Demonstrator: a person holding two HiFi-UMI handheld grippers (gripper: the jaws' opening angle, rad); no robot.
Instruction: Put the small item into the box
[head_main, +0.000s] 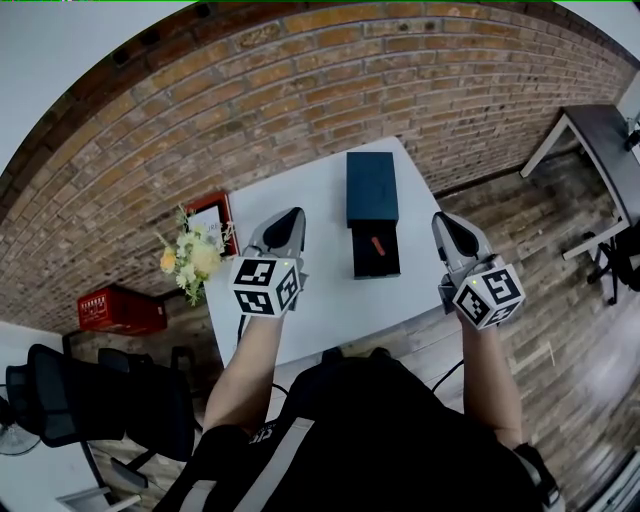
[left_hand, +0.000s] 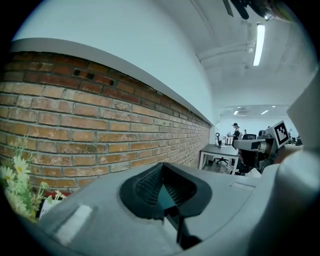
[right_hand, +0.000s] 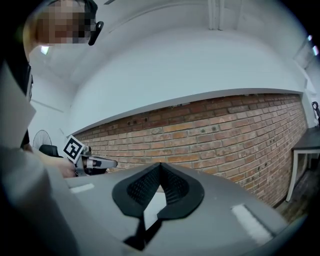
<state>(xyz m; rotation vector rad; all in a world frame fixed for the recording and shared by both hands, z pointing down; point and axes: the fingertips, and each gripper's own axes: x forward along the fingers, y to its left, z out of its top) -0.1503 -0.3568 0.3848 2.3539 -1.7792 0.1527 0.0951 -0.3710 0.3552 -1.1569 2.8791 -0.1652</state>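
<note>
While both grippers are held clear of the things on the counter, neither grasps anything.

Left gripper: jaws clenched, ribbed pads meeting at the tips, nothing between them. It sits left of centre in the head view, over the left part of the counter, beside the box but apart from it. The bare forearm runs up from the lower middle of the frame. Its own view faces the brick wall and the ceiling, so it points outward rather than down.

Right gripper: jaws likewise closed tip to tip and empty. It sits right of centre, at the counter's right edge, with wooden floor under it. It also faces the brick wall.

Small item: orange-red, lying in the pulled-out drawer of the dark box, at frame centre between the two grippers. Neither gripper touches it.

Flowers stand off the counter's left edge; a red crate sits further left.
</note>
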